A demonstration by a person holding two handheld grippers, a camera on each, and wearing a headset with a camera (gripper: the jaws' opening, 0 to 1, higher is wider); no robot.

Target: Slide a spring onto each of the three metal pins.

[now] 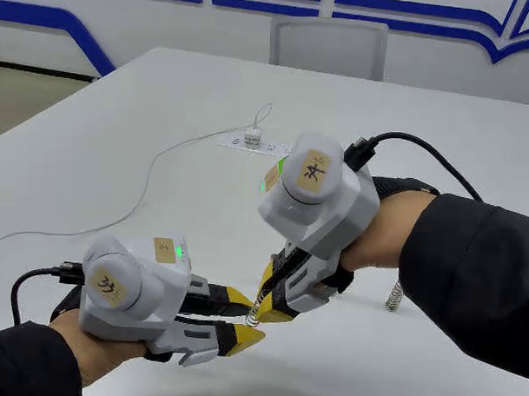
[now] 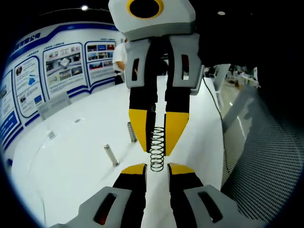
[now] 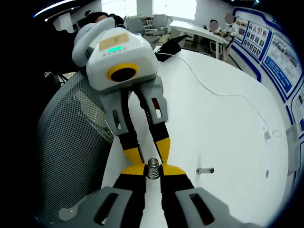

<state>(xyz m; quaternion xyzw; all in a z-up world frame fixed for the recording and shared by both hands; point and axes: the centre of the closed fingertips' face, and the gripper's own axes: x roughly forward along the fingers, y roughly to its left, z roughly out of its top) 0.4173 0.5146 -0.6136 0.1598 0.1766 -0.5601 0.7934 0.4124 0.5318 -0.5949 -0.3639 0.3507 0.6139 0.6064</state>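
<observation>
White table (image 1: 119, 141) with a grey chair (image 1: 328, 45) at its far edge. The 2 grippers meet tip to tip above the near part of the table: the left gripper (image 1: 245, 318) lies low at the near left and points right, while the right gripper (image 1: 266, 301) comes down from the right, tilted toward it. A thin white cable (image 1: 143, 189) runs from the left edge across the table to a small white part (image 1: 252, 137) on a label at the far centre. The right gripper is clenched on 1 spring (image 2: 157, 149), held lengthwise between its yellow jaws so that its free end reaches the left gripper. The left gripper is released, its 2 yellow jaws standing slightly apart on either side of that free end; in the left gripper view a narrow gap shows on each side. A 2nd spring (image 1: 394, 295) stands upright on the table, just right of the right hand. 1 metal pin (image 3: 205, 170) rests on the table, near the grippers but apart from them.
</observation>
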